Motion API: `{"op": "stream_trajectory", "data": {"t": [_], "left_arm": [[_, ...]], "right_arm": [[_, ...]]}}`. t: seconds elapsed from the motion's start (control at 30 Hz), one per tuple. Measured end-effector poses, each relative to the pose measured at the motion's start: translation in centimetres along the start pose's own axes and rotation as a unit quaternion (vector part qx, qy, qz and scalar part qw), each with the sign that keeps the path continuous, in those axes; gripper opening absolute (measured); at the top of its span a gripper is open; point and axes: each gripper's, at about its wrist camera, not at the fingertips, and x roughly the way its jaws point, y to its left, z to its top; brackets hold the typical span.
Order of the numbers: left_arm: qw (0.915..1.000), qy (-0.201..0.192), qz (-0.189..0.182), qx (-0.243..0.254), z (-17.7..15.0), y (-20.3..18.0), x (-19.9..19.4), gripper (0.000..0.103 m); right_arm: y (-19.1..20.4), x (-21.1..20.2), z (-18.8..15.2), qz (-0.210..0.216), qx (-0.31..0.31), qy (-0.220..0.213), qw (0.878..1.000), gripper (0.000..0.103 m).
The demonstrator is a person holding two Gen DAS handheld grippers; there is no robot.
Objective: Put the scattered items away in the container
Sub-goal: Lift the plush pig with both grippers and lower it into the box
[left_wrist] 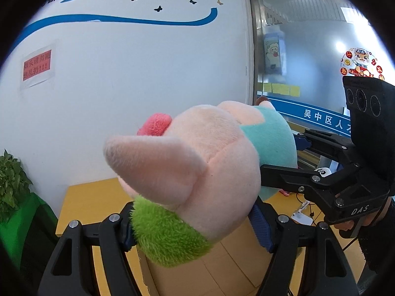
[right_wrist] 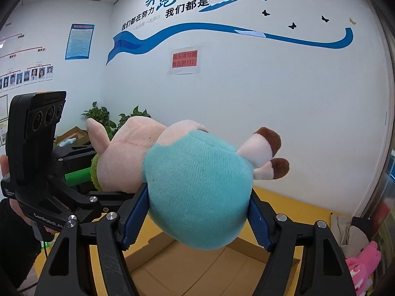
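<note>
Now: left claw [left_wrist: 195, 231] pinches plush pig [left_wrist: 209, 162] head, right claw [right_wrist: 197, 222] pinches its body; long axis spans both, cardboard box [right_wrist: 197, 266] directly beneath.

The left claw [left_wrist: 195, 229] grips the plush pig [left_wrist: 197, 167] by its head above the cardboard box [left_wrist: 222, 271].

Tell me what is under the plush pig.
An open cardboard box sits below the plush pig, which the left gripper and right gripper hold. The visible floor looks bare; the pig hides the rest.
</note>
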Motion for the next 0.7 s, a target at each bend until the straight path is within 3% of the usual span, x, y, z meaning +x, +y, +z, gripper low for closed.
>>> {"op": "stream_trajectory", "data": {"t": [0.33,0.5,0.7], "left_arm": [[0.9956,0.086,-0.019,-0.031,-2.1,3.9,9.7,0.073],[0.9885,0.140,-0.034,-0.047,-6.0,5.1,15.6,0.073],[0.9743,0.206,-0.040,-0.081,-10.8,7.9,21.6,0.073]], "right_arm": [[-4.5,9.2,-3.7,0.011,0.063,0.052,0.997,0.077],[-6.4,13.6,-8.6,0.012,0.114,0.087,0.990,0.077],[-7.6,19.4,-14.1,0.001,0.171,0.140,0.975,0.076]]}}
